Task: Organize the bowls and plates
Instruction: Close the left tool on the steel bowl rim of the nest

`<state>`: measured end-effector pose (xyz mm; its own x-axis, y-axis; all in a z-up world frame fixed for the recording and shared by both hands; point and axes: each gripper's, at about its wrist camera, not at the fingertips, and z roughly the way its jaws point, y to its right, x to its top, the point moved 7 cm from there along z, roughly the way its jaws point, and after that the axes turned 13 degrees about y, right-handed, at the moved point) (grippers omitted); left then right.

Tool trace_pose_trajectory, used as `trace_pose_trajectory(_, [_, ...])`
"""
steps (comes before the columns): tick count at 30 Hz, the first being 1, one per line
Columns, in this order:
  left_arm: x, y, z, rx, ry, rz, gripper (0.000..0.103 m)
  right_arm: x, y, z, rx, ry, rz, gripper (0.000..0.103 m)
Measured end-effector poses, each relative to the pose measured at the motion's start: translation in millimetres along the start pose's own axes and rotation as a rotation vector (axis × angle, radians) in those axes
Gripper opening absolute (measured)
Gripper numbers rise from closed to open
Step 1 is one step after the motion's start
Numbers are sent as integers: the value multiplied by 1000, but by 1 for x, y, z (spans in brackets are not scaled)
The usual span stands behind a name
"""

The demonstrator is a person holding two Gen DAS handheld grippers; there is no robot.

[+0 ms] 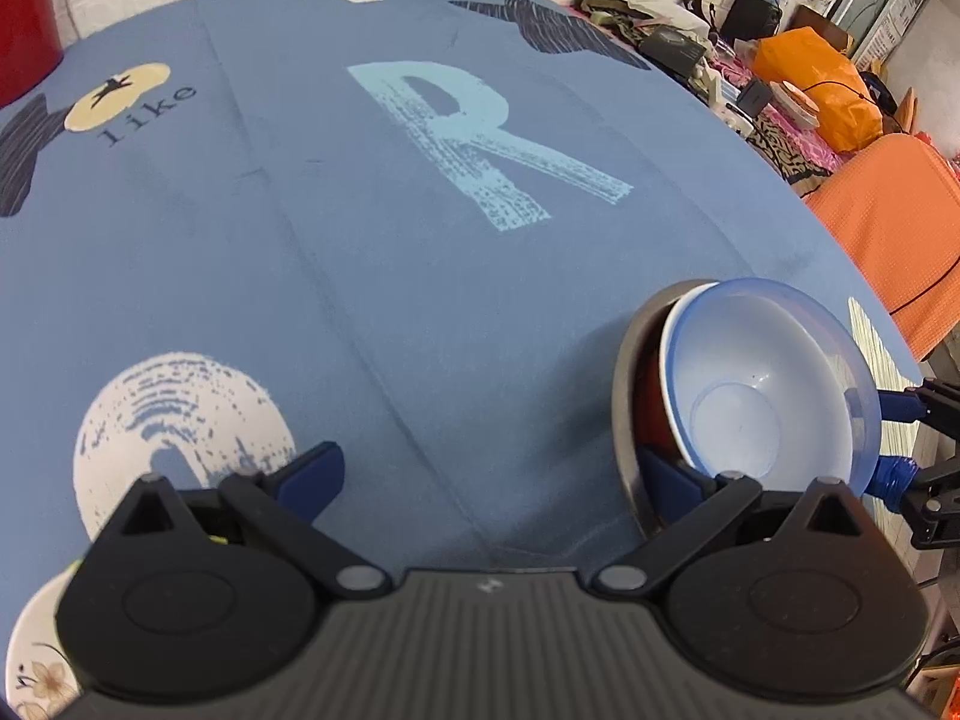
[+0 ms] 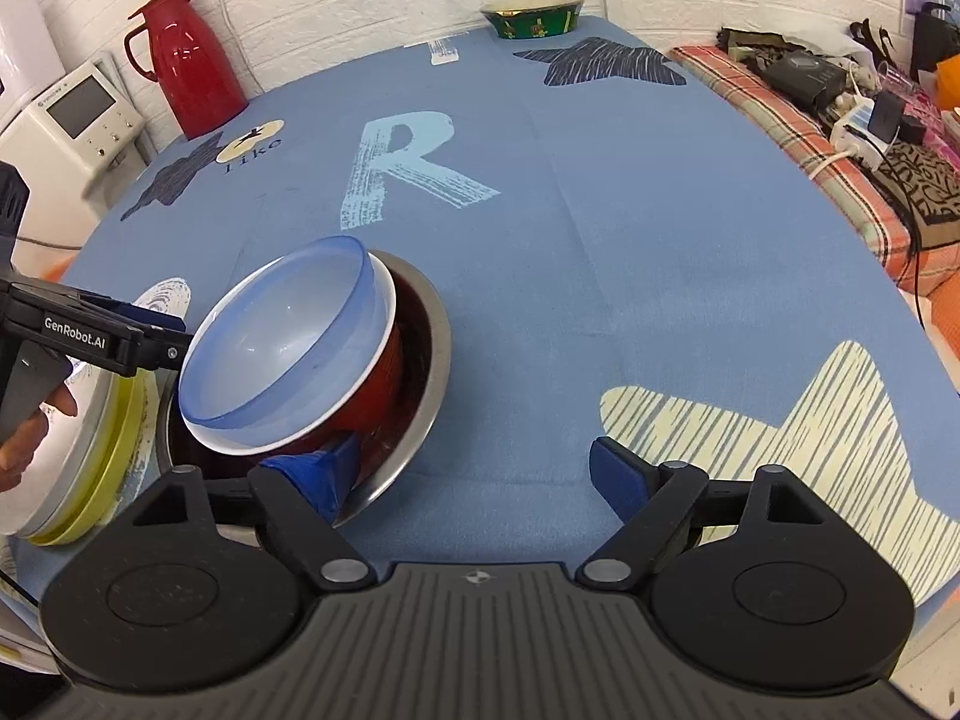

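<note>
Blue translucent plastic bowl (image 2: pixel 282 336) leans in the red bowl (image 2: pixel 372 384) inside the steel bowl (image 2: pixel 429 372), likely nesting to save space, both left gripper (image 1: pixel 489 474) and right gripper (image 2: pixel 474 468) spread apart, gripping nothing.

You see a translucent blue bowl (image 2: pixel 282 336) nested in a red bowl (image 2: pixel 372 384) with a white rim, both in a silver bowl (image 2: pixel 432 360). The surface (image 2: pixel 600 240) wears blue cloth printed with a pale "R". Beside it, yellow-edged plates (image 2: pixel 90 450).
</note>
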<state>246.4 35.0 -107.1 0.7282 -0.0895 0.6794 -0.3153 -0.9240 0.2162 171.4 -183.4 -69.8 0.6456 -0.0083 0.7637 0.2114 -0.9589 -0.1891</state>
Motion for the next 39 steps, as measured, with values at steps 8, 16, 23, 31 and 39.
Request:
trace_pose_trajectory(8, [-1,-1,-1,11,6,-12,102,-7,8,3,-17,25,131,75])
trace_pose_trajectory(16, [0,0,-1,13,-4,-8,102,-5,11,6,-6,-11,142,76])
trace_pose_trajectory(23, [0,0,0,16,-12,-5,103,-4,11,7,-12,-29,140,77])
trace_pose_trajectory(31, [-1,0,-1,11,2,-5,102,-5,7,3,20,13,110,66])
trace_pose_trajectory(39, [-3,4,-10,-28,41,-14,86,-3,-7,-5,90,56,167,19])
